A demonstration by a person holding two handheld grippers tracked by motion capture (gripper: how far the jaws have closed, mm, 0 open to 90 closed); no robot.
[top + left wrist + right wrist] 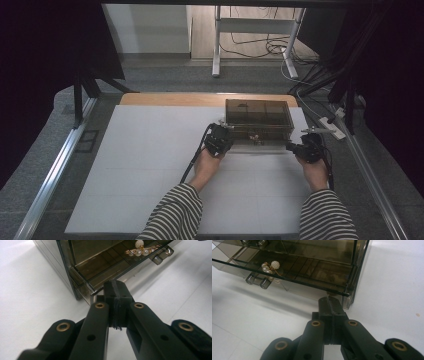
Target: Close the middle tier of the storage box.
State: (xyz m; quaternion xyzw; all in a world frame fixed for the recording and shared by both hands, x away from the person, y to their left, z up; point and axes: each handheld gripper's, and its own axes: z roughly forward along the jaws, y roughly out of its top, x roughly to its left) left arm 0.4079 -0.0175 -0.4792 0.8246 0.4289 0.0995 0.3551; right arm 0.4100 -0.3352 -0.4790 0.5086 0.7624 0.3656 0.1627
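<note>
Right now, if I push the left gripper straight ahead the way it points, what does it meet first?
The left gripper, jaws shut, points at the near corner of the open drawer of the smoky clear box. It would likely meet that drawer's front edge first, though I cannot tell whether they already touch.

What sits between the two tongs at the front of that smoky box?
The open bottom drawer of the box, holding a pearl hair clip; both gripper views show it, left tongs and right tongs at its corners.
</note>
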